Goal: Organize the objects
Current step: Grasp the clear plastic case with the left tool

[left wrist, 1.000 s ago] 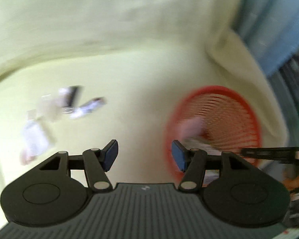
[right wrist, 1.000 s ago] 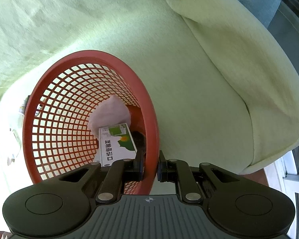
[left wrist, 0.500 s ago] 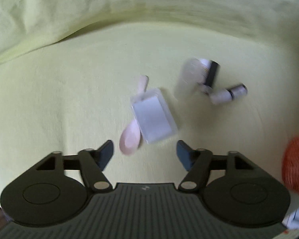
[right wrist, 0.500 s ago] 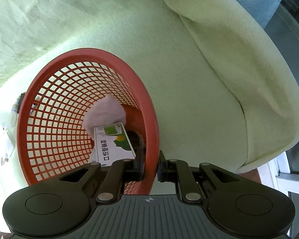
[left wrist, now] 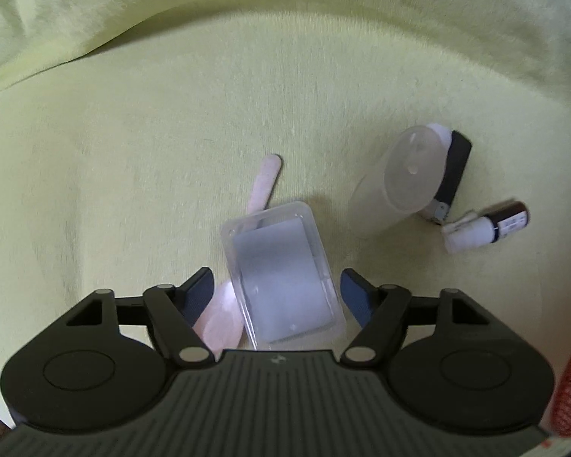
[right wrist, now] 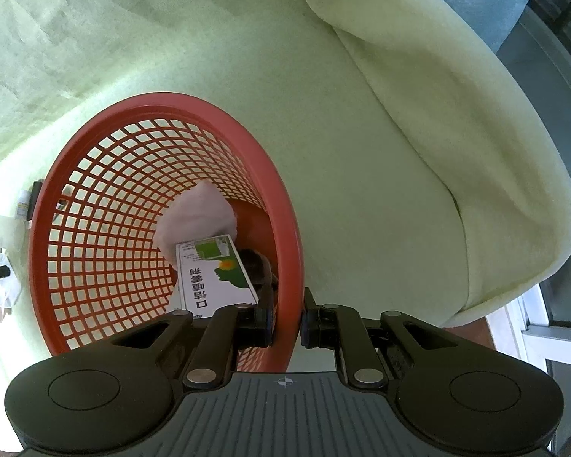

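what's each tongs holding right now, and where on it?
Right tongs: clamped on the red basket rim. Left tongs: holding nothing, closing around the clear plastic case, pads not touching.

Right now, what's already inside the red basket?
Inside the red basket: a white-and-green box on a pale pink bundle, plus something dark I can't identify. Anything beneath them is covered.

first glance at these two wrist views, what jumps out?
The red mesh basket dominates the right wrist view: the right gripper is clamped on its rim, with a green-and-white box inside. In the left wrist view, the left gripper straddles a clear plastic case lying on a pink spoon, its jaws closing but not yet touching. All of it sits on a yellow-green cover.
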### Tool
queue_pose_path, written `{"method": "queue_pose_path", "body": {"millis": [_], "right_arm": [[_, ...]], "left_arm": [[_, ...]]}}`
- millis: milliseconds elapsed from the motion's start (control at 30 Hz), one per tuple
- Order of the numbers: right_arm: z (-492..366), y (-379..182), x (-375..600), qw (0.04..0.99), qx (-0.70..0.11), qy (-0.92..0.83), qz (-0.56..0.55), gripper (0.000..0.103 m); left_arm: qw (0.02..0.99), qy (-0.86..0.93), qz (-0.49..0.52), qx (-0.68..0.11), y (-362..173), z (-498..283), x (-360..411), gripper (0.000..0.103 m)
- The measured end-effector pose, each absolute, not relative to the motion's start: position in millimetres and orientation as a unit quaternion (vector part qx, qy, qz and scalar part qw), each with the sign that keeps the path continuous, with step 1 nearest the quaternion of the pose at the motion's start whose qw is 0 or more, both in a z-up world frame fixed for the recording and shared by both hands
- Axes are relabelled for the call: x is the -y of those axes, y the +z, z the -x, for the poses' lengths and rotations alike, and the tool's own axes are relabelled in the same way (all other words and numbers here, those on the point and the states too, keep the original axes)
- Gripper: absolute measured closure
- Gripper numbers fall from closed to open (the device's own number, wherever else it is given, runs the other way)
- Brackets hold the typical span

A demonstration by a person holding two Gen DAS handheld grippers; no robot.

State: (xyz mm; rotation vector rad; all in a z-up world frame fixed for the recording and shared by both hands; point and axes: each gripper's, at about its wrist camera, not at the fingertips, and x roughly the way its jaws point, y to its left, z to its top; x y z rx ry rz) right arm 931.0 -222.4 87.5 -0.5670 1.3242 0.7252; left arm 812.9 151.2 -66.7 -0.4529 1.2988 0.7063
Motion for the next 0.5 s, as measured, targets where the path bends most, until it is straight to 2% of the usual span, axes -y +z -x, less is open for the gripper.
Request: {"method": "queue_pose_path", "body": {"millis": [67,300,500], "right_arm": [[-931.2,86.2,223.0,0.693,-0.594,0.323,0.251,0.093],[-930.9,86.7,224.0,0.694,-0.595,0.324,0.246,0.094],[-929.6,88.6,226.0,0.694,-0.592,0.329,0.245,0.094]], "left_arm": [[0.718,0.31,0.2,-0.591,-70.6,-815.0,-149.5,0.046],[0.728,0.301,0.173,-0.591,-59.3,-813.5,-134.8,0.047],[0.728,0.282,0.194,-0.594,-19.4,-803.7,-113.5,0.048]]}}
